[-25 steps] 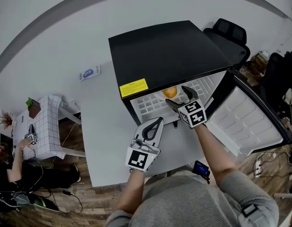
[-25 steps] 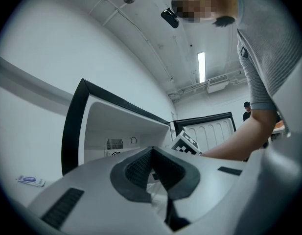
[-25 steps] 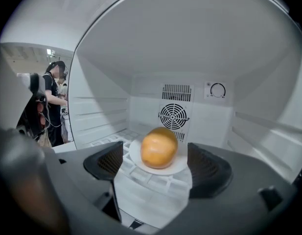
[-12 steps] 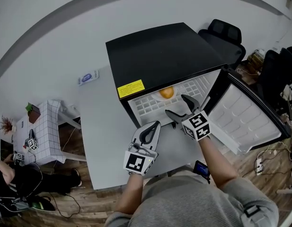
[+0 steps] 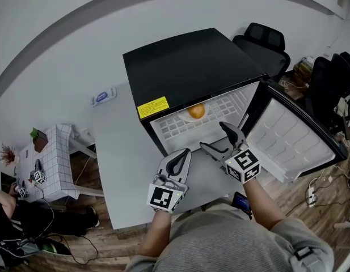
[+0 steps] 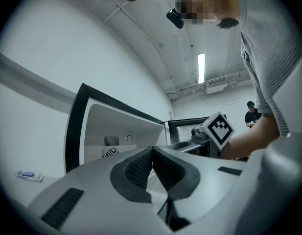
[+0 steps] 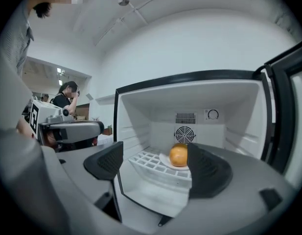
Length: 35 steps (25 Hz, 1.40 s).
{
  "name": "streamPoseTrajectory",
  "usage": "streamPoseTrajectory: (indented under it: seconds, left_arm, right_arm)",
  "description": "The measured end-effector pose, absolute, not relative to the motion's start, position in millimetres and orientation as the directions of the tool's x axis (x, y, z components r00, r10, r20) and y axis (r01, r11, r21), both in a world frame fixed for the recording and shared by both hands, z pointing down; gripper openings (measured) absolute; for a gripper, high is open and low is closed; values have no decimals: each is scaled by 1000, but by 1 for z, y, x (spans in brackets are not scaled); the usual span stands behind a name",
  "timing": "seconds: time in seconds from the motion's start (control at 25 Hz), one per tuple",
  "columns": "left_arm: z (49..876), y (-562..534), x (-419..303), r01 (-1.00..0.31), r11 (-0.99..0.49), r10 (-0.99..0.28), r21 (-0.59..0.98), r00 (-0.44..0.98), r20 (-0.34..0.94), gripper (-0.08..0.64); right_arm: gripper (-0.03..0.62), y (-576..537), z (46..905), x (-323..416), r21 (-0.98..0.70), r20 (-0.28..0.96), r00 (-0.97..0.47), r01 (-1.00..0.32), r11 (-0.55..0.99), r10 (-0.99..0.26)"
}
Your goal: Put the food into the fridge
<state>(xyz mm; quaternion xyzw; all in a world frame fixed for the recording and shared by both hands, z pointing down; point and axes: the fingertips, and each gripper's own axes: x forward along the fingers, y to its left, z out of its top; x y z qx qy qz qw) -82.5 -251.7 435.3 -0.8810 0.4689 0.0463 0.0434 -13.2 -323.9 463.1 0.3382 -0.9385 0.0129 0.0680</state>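
Grey table [image 5: 123, 152] carrying black fridge [image 5: 192, 67], door [image 5: 294, 135] swung wide, orange [image 7: 178, 155] on plate [image 7: 165, 161] on its rack [image 7: 146, 163]; left tongs [image 5: 185, 151] closed, empty; right tongs [image 5: 212, 135] spread wide, empty

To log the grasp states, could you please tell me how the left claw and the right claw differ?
The left claw is shut, while the right claw is open. The right claw sits closer to the open fridge than the left claw. Both are empty.
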Motion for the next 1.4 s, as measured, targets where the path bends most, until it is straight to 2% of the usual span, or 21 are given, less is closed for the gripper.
streamPoseTrajectory:
  seconds: [0.4, 0.72, 0.76, 0.8, 0.88, 0.92, 1.4]
  left_arm:
    - [432, -243, -82, -824, -565, -816, -37, 565, -124, 11]
    - [430, -242, -81, -820, -570, -811, -42, 570, -132, 11]
    - [429, -242, -80, -820, -571, -810, -42, 571, -133, 11]
    - [429, -242, -80, -819, -572, -809, -42, 572, -135, 11]
    - [428, -242, -81, -819, -573, -808, -42, 572, -137, 11]
    - [428, -242, -81, -819, -572, -809, -41, 572, -137, 11]
    - [425, -242, -81, -817, -575, -806, -44, 575, -142, 11]
  right_arm:
    - [391, -286, 452, 6, -7, 95, -759, -648, 762, -644]
    - [382, -274, 428, 3, 47, 37, -770, -635, 771, -636]
    - [351, -273, 426, 4, 57, 32, -769, -636, 770, -638]
    - [234, -272, 424, 6, 67, 24, -766, -640, 766, -642]
    - [44, -271, 420, 9, 84, 9, -758, -650, 755, -653]
    - [15, -271, 418, 10, 91, 4, -756, -652, 753, -655]
    - [12, -272, 412, 11, 86, -7, -759, -649, 756, -651]
